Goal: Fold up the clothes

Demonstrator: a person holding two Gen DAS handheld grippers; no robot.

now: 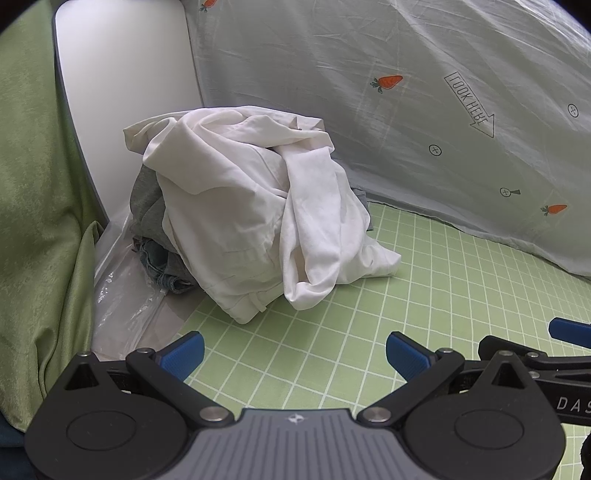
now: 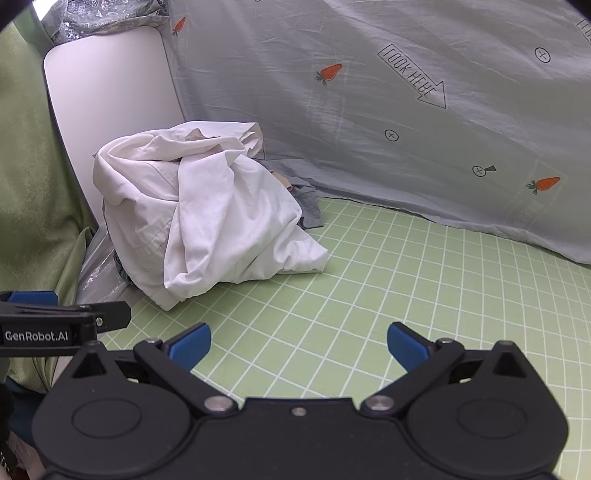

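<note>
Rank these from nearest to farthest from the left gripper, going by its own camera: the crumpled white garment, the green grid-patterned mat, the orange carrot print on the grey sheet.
1. Green grid-patterned mat, directly under the open left gripper.
2. Crumpled white garment, ahead, slightly left, topping the clothes pile.
3. Orange carrot print, high on the grey sheet behind.

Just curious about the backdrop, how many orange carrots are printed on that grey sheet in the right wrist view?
3 on the grey sheet: one carrot at its top left, one left of the arrow print, one low right. More may lie outside the frame.
</note>
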